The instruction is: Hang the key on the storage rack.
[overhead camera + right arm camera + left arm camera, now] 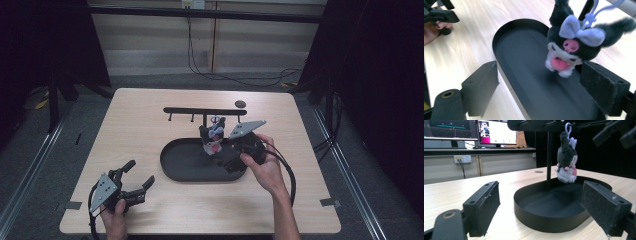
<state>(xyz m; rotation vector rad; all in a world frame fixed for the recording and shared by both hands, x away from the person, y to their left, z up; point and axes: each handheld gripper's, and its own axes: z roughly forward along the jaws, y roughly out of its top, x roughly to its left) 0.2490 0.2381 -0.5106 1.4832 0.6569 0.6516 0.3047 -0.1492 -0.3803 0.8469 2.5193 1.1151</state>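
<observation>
**Plush toy hanging on the rack, right gripper just beside it**

High view: plush toy (pixel 214 135) hangs from the black rack (pixel 205 111) over the far right part of the dark oval tray (pixel 172 165). The right gripper (pixel 239 150) sits just right of it, over the tray. The left gripper (pixel 136 184) rests on the table (pixel 135 120) near the left front corner, well apart, jaws spread and empty.

Left gripper view: the toy (pixel 566 161) dangles by a pale loop (pixel 567 127) from the rack's bar, long axis upright, ears towards the bar, body hanging just above the tray floor (pixel 554 202).

Right gripper view: the jaws stand apart with nothing between them; the toy (pixel 571 50) faces the camera, bow on top, close to the right-hand pad (pixel 599 85). The step looks like reaching for the toy, or having just let it go; I cannot tell which. A grasp would call for moving the jaws around the body, then closing and lifting the loop off its peg.
</observation>
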